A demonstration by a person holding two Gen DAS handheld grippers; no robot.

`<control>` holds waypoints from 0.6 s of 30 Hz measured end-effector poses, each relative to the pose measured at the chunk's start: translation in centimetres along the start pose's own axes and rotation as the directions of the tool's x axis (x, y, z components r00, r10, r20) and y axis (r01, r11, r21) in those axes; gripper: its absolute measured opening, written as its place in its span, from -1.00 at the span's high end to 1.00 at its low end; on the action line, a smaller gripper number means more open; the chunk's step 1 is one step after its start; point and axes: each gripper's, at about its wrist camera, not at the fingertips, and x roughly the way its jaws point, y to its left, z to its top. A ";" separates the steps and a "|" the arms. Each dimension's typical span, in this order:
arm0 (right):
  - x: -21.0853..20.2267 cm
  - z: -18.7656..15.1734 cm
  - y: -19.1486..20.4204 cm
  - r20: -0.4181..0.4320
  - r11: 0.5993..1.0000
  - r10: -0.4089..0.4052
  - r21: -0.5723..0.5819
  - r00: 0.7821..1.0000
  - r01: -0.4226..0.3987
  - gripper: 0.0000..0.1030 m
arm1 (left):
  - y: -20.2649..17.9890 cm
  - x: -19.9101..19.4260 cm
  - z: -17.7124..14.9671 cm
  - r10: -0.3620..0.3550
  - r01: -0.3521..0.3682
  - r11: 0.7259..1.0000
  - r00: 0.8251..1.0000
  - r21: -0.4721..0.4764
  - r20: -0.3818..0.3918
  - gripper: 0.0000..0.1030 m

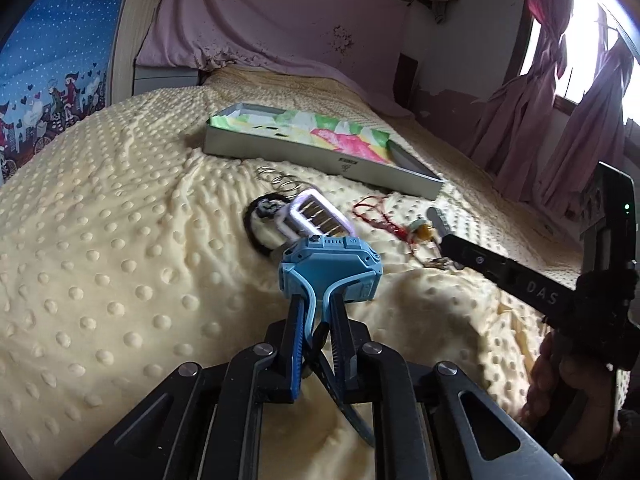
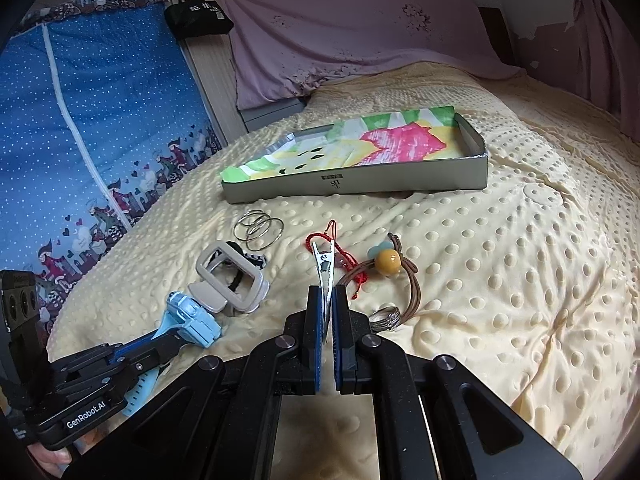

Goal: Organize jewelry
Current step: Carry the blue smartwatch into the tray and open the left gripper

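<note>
Two tongs are loaded, the left tongs (image 1: 316,320) clenched on the blue watch (image 1: 330,270) and the right tongs (image 2: 329,300) on the metal hair clip (image 2: 325,270), so we should carry both level over the bed (image 2: 520,280) into the box (image 2: 360,184).

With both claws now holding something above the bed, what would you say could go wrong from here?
1. The left claw pinches only the strap of the blue watch; its heavy head could swing or slip.
2. The right claw grips the metal hair clip by its end; it might pivot out before reaching the box.
</note>
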 end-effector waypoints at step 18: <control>3.6 9.6 -2.1 0.164 1.000 -0.014 0.003 0.986 0.014 0.91 | -1.0 7.0 13.4 -0.068 0.071 0.997 0.986 -0.011 0.152 0.77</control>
